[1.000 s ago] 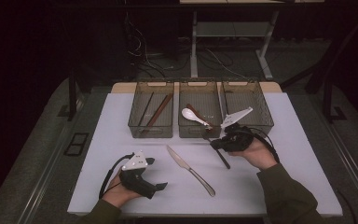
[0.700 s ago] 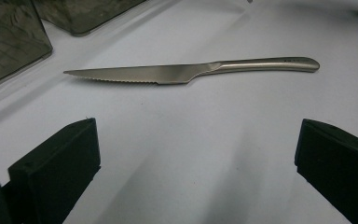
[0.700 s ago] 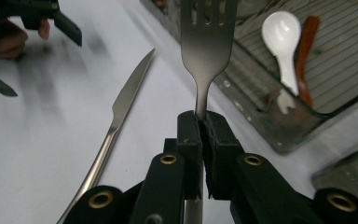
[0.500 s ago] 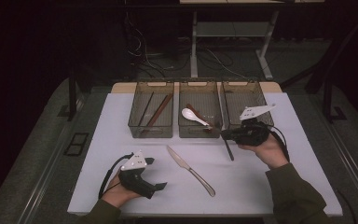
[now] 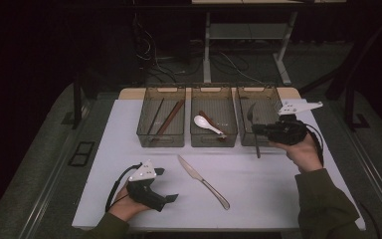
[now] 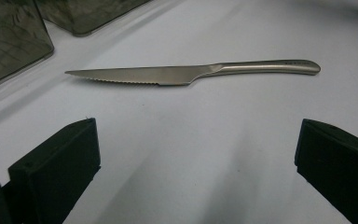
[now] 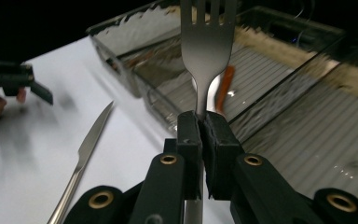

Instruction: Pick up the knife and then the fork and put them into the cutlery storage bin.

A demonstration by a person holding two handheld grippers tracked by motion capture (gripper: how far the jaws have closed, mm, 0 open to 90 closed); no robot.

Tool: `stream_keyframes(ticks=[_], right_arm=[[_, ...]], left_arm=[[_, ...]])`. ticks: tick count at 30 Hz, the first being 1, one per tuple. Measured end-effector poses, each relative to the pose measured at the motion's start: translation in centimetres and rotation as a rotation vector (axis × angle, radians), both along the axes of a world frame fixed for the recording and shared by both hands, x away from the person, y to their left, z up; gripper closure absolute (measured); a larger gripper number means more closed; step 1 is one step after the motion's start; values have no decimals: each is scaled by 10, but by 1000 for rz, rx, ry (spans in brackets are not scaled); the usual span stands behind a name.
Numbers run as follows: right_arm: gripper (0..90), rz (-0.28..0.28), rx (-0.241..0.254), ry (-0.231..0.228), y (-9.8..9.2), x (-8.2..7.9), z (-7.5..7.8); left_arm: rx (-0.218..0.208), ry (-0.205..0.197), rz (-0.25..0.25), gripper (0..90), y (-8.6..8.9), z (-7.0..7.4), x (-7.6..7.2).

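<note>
My right gripper (image 5: 255, 130) is shut on the neck of a steel fork (image 5: 252, 115), held at the front wall of the right-hand bin (image 5: 267, 92). The fork's tines rise over that bin and its handle hangs toward the table. In the right gripper view the pads (image 7: 189, 133) pinch the fork (image 7: 208, 44) just below its tines. A serrated steel knife (image 5: 203, 181) lies flat on the white table. My left gripper (image 5: 168, 184) rests at the front left, open, pointing at the knife (image 6: 191, 73), which lies a little beyond its jaws.
Three clear bins stand in a row at the back: the left one (image 5: 161, 137) holds chopsticks, the middle one (image 5: 214, 139) a white spoon (image 5: 206, 123) and a brown utensil. The white table top (image 5: 278, 194) is edged by dark floor on all sides.
My right gripper has carried the fork to the right and upward, from in front of the middle bin to the right bin's front wall. The left gripper and the knife have stayed put.
</note>
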State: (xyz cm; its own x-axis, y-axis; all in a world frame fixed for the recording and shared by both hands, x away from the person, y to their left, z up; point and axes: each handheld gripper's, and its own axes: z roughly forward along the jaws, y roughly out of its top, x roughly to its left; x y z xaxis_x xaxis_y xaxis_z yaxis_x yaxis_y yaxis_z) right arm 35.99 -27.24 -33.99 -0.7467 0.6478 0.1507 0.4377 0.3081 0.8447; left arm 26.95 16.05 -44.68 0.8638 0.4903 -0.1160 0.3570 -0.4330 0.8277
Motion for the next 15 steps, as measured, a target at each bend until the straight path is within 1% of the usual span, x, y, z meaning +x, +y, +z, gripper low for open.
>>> stream_keyframes(ticks=[3,8,12,15], right_arm=[[852,-26,16,-15,-10,3,8],[851,-71,14,-37,-25,11,18],[851,-108,8,-48,-34,20,24],[851,-140,-9,-50,-40,28,27]], left_arm=[[-2,1,3,0,0,0,1],[-3,4,5,0,0,0,0],[-2,5,4,0,0,0,0],[-4,5,5,0,0,0,0]])
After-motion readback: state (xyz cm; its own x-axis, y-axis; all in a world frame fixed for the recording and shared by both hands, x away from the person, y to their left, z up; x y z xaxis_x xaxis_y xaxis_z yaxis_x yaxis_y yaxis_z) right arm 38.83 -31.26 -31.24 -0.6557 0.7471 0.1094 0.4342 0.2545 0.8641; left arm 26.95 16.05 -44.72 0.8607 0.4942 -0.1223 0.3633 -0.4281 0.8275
